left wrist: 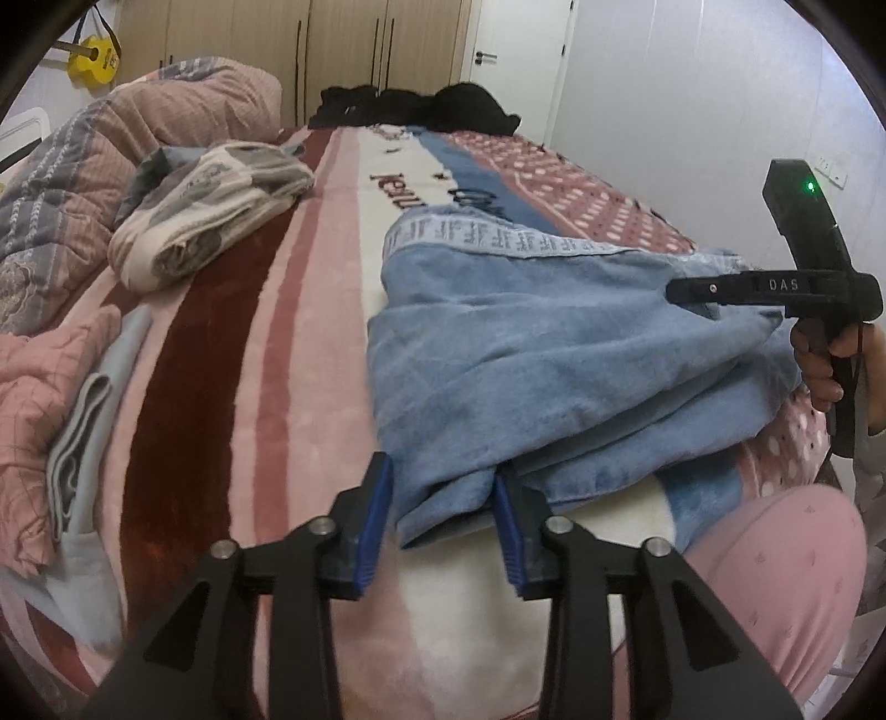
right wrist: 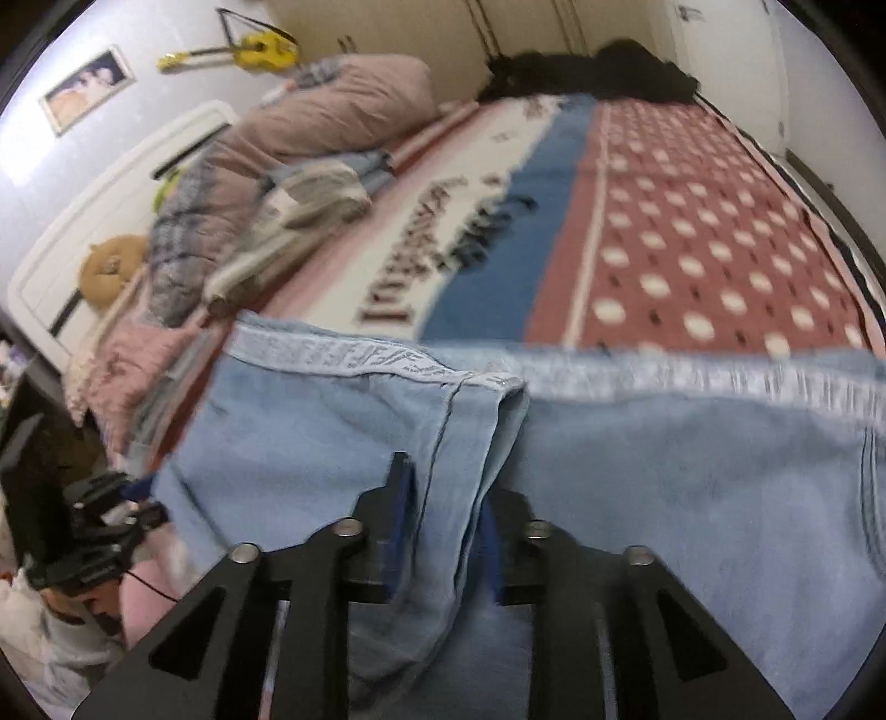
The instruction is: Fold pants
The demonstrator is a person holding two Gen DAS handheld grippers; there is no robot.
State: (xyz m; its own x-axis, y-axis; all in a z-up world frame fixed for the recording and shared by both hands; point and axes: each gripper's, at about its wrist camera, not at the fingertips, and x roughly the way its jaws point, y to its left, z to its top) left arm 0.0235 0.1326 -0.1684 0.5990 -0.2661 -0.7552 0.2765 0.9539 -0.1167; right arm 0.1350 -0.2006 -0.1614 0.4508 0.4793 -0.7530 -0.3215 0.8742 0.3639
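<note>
Denim-blue pants [left wrist: 554, 354] lie bunched on the striped blanket [left wrist: 232, 343] of the bed, with a pale lettered waistband [left wrist: 498, 241] running along their far edge toward 12 o'clock. In the left wrist view they fill the region from centre out to 3 o'clock, their near hem drooping down between the blue pads of the left gripper [left wrist: 443, 520]. Its jaws stand apart, one finger on each side of that hem fold, with daylight between the left pad and the cloth, so it is spread and not pinching. The right gripper [left wrist: 720, 288] shows at 3 o'clock in that view, a black tool lying against the fabric, with a hand [left wrist: 819, 365] on its handle.

From the right wrist camera, the right gripper [right wrist: 446, 531] has a raised fold of the pants [right wrist: 664, 498] between its fingers, the pads pressed close against both sides of the fold, so it is clamped on the cloth.

At 10 o'clock in the left view rests a folded patterned garment [left wrist: 210, 216], beyond it a quilted comforter [left wrist: 99, 155], and at 12 o'clock a heap of black clothing [left wrist: 421, 108]. A yellow toy guitar [right wrist: 260, 50] hangs on the wall at 11 o'clock in the right view, and a dotted red section of blanket [right wrist: 692, 221] spreads toward 2 o'clock.
</note>
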